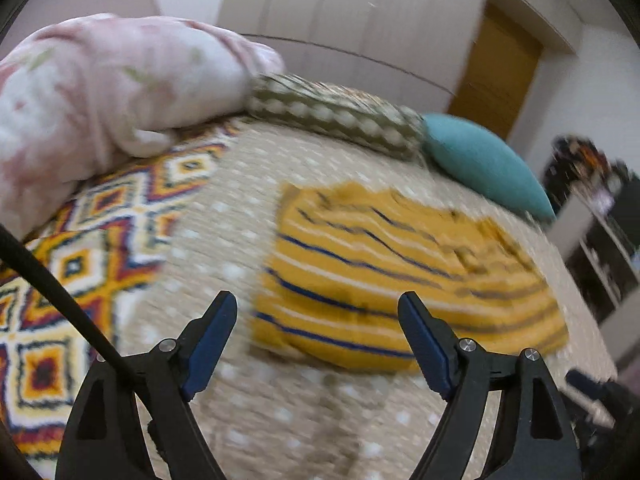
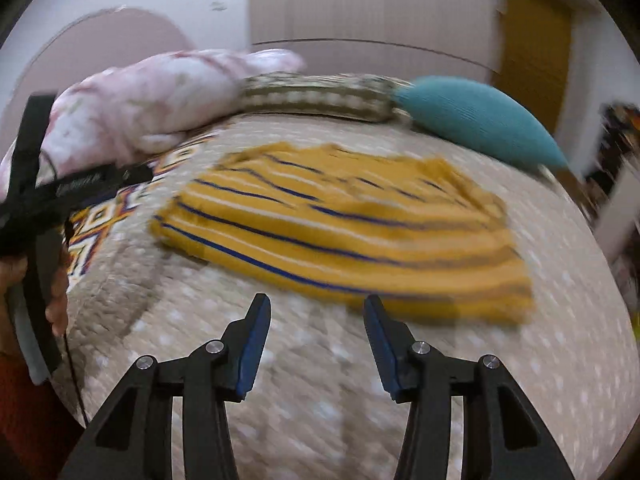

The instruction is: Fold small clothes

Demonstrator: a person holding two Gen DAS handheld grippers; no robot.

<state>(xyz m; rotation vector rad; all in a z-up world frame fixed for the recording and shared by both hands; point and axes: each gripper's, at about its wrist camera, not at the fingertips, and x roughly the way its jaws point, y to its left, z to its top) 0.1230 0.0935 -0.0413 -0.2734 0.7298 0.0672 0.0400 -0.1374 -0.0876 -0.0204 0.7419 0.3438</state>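
Note:
A yellow garment with blue and white stripes (image 1: 400,276) lies folded flat on the beige dotted bedspread (image 1: 240,208). It also shows in the right wrist view (image 2: 344,224). My left gripper (image 1: 318,304) is open and empty, just short of the garment's near left edge. My right gripper (image 2: 316,306) is open and empty, just short of the garment's near edge. Part of the left gripper's body shows at the left of the right wrist view (image 2: 36,200). Both views are blurred by motion.
A pink floral blanket (image 1: 100,92) is heaped at the back left. A checked pillow (image 1: 332,108) and a teal cushion (image 1: 488,164) lie along the back. A colourful diamond-patterned rug (image 1: 72,268) covers the bed's left part. Shelves (image 1: 600,240) stand at the right.

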